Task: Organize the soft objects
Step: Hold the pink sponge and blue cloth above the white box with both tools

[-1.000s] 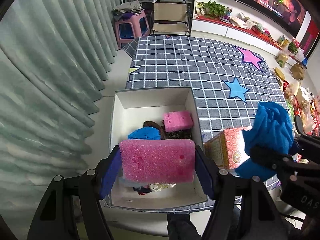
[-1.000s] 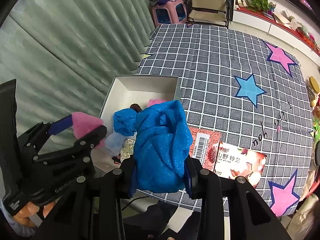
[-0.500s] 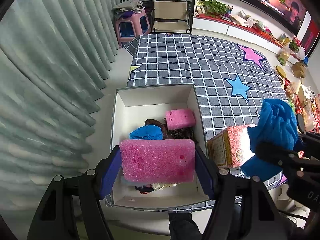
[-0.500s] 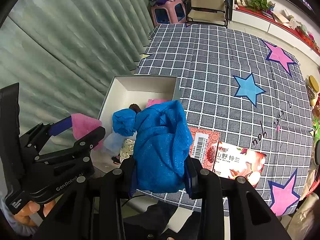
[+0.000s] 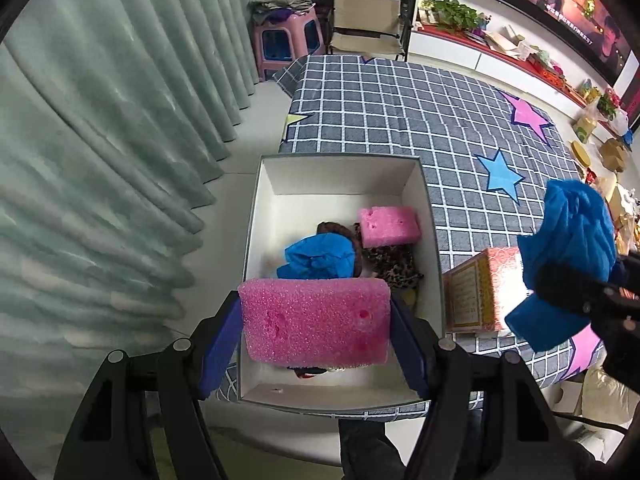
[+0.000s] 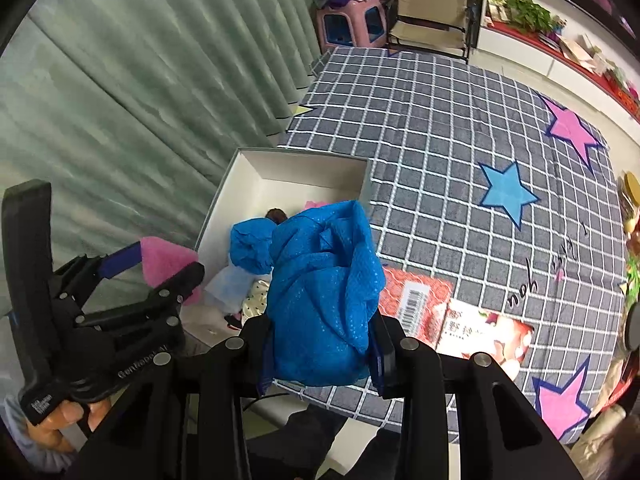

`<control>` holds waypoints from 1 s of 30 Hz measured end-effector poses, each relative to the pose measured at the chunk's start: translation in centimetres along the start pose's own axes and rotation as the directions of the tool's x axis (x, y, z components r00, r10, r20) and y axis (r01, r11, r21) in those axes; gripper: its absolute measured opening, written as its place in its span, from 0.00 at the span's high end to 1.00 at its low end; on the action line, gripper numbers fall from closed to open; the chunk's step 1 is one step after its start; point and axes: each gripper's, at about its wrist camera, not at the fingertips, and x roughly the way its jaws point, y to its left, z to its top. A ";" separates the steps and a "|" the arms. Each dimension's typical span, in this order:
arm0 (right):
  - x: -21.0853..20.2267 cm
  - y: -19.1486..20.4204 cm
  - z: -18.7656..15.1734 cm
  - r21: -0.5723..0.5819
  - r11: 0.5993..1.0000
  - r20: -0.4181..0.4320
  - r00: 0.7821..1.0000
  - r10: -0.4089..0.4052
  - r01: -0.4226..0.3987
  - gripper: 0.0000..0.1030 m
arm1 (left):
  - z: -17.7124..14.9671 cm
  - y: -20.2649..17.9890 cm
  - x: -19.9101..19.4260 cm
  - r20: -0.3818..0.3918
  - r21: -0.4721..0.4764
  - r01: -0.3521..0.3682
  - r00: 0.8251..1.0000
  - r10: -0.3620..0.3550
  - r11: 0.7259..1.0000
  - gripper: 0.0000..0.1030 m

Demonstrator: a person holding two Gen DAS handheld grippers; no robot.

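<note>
My left gripper [image 5: 316, 322] is shut on a pink sponge [image 5: 316, 320] and holds it above the near end of a white open box [image 5: 340, 168]. Inside the box lie a smaller pink sponge [image 5: 388, 226], a blue cloth [image 5: 320, 258], a leopard-print piece [image 5: 394, 266] and other soft items. My right gripper [image 6: 320, 340] is shut on a crumpled blue cloth [image 6: 324, 292], held above the table just right of the box [image 6: 280, 168]. That cloth also shows in the left wrist view [image 5: 568, 260].
The box stands at the near left corner of a table with a grey checked cloth [image 5: 420, 120] bearing coloured stars. A red and white carton [image 5: 480, 292] lies right of the box, seen also in the right wrist view [image 6: 420, 300]. Green curtains [image 5: 100, 140] hang at left.
Both grippers keep their loads. The left view has shifted a little, so the box sits more centred under the pink sponge; the right gripper has barely moved.
</note>
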 end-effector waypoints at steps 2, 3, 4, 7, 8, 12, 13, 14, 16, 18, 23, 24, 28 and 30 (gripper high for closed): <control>0.2 0.6 0.2 -0.016 1.000 -0.002 1.000 0.002 -0.002 0.63 | -0.3 0.2 0.4 -0.011 -0.006 -0.001 1.000 0.001 1.000 0.29; 0.3 0.8 0.2 -0.024 1.000 -0.004 1.000 0.003 -0.003 0.63 | -0.3 0.3 0.5 -0.016 -0.008 -0.001 1.000 0.001 1.000 0.29; 0.4 1.1 0.2 -0.033 0.999 -0.008 1.000 0.004 -0.004 0.63 | -0.5 0.3 0.7 -0.022 -0.010 -0.003 1.000 0.003 1.000 0.29; 0.9 1.5 0.0 -0.047 0.999 -0.027 1.000 0.009 -0.011 0.63 | -0.7 0.6 1.1 -0.035 -0.017 -0.005 0.999 0.005 1.000 0.29; 1.1 1.6 -0.1 -0.049 0.999 -0.033 0.999 0.010 -0.012 0.63 | -0.8 0.7 1.2 -0.039 -0.021 -0.006 0.999 0.005 1.000 0.29; 1.4 1.7 0.0 -0.052 0.999 -0.042 0.999 0.011 -0.013 0.63 | -1.0 0.9 1.5 -0.051 -0.030 -0.010 0.999 0.008 0.999 0.29; 1.5 1.7 0.0 -0.052 0.999 -0.044 0.999 0.011 -0.013 0.63 | -1.0 1.0 1.5 -0.052 -0.031 -0.010 0.999 0.009 0.999 0.29; 1.5 1.7 0.0 -0.052 0.999 -0.046 0.999 0.011 -0.013 0.63 | -1.0 1.0 1.5 -0.053 -0.033 -0.011 0.999 0.009 0.999 0.29; 1.6 1.7 0.0 -0.051 0.999 -0.048 0.999 0.012 -0.015 0.63 | -1.1 1.0 1.6 -0.054 -0.034 -0.011 0.998 0.009 0.999 0.29; 1.7 1.7 0.1 -0.051 0.999 -0.050 0.999 0.013 -0.015 0.63 | -1.0 1.0 1.6 -0.056 -0.032 -0.012 0.998 0.011 0.999 0.29; 1.7 1.8 0.1 -0.050 0.999 -0.051 0.999 0.013 -0.015 0.63 | -1.1 0.9 1.7 -0.056 -0.032 -0.014 0.998 0.012 0.999 0.29; 1.7 1.7 0.1 -0.048 0.999 -0.051 0.999 0.012 -0.015 0.63 | -1.1 0.9 1.7 -0.056 -0.031 -0.015 0.998 0.013 0.999 0.29; 1.8 1.7 0.1 -0.043 0.999 -0.052 0.999 0.012 -0.014 0.63 | -1.1 0.9 1.7 -0.057 -0.034 -0.014 0.998 0.012 0.999 0.29; 1.8 1.7 0.1 -0.044 0.999 -0.052 0.999 0.012 -0.014 0.63 | -1.2 0.8 1.7 -0.058 -0.034 -0.014 0.998 0.012 0.999 0.29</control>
